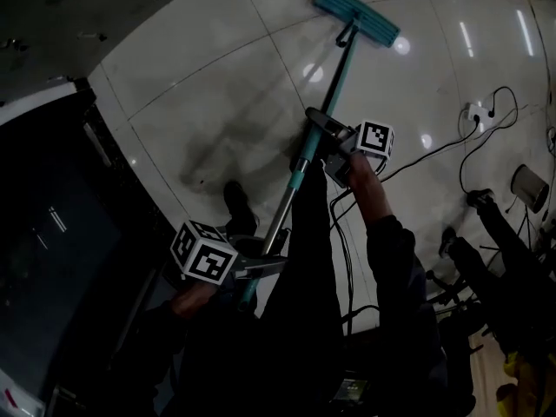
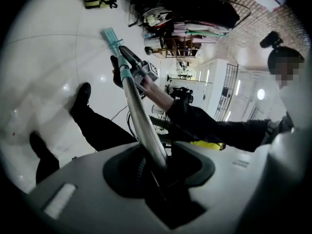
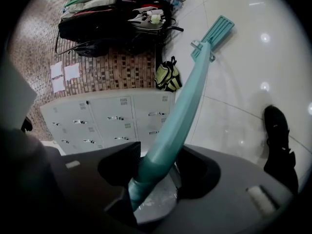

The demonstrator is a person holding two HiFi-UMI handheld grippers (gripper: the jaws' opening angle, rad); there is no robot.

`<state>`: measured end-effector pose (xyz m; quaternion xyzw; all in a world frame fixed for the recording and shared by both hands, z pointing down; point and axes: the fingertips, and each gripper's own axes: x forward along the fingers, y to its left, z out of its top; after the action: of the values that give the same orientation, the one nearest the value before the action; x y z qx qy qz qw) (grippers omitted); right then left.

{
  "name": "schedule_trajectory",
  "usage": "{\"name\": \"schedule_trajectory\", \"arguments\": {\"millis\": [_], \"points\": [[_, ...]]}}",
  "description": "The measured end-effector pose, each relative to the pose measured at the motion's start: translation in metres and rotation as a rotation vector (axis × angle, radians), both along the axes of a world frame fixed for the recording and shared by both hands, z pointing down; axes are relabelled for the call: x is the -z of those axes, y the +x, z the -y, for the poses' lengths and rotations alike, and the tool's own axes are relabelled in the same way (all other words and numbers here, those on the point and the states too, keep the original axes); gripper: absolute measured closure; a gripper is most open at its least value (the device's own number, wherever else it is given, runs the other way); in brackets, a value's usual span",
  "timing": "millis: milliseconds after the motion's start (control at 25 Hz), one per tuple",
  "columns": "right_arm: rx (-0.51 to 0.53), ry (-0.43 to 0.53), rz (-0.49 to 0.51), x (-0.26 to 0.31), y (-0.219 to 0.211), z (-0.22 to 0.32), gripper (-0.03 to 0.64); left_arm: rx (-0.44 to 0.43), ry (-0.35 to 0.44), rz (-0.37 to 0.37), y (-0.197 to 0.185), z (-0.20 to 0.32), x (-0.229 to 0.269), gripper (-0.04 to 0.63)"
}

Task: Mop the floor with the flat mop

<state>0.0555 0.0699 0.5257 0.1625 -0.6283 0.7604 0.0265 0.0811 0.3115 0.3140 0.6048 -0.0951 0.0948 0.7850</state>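
At one o'clock the teal flat mop (image 1: 356, 13) meets the glossy white floor (image 1: 217, 68); left gripper (image 1: 261, 265) and right gripper (image 1: 317, 135) clamp its pole (image 1: 337, 72), spaced apart, likely for leverage.

This looks like a locker room or workplace storage area: grey metal lockers (image 3: 97, 123) against a brick wall (image 3: 112, 69), piled bags (image 3: 105, 18), a glossy white tiled floor (image 1: 217, 85), and trailing cables (image 1: 499, 115).

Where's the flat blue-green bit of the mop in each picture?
Head view: the flat teal rectangular mop head is at the top, right of centre.
Left gripper view: small, above and left of centre.
Right gripper view: upper right.
Shared landmark: the long teal-and-silver mop pole leads to it in every view.
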Motion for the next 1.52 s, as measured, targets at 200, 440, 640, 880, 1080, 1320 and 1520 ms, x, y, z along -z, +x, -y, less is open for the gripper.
{"name": "schedule_trajectory", "arguments": {"millis": [200, 440, 640, 880, 1080, 1320, 1520], "points": [[-0.003, -0.023, -0.006, -0.006, -0.027, -0.091, 0.385, -0.009, -0.016, 0.004, -0.030, -0.085, 0.001, 0.422], [-0.013, -0.075, -0.004, -0.017, -0.064, -0.187, 0.383, -0.007, -0.049, 0.004, -0.069, -0.168, 0.003, 0.416], [-0.017, -0.091, -0.002, -0.020, -0.071, -0.215, 0.383, -0.018, -0.071, 0.010, -0.073, -0.194, 0.003, 0.416], [-0.047, -0.084, -0.028, -0.024, -0.063, -0.184, 0.383, 0.008, -0.056, 0.004, -0.071, -0.162, -0.001, 0.416], [-0.078, -0.085, -0.041, -0.026, -0.036, -0.114, 0.385, 0.027, -0.040, 0.006, -0.050, -0.094, -0.007, 0.416], [-0.095, -0.084, -0.053, -0.032, 0.003, -0.003, 0.385, 0.056, -0.032, 0.014, -0.014, 0.015, -0.015, 0.416], [-0.089, -0.076, -0.057, -0.037, 0.038, 0.087, 0.387, 0.047, -0.024, 0.010, 0.025, 0.102, -0.022, 0.416]]}}
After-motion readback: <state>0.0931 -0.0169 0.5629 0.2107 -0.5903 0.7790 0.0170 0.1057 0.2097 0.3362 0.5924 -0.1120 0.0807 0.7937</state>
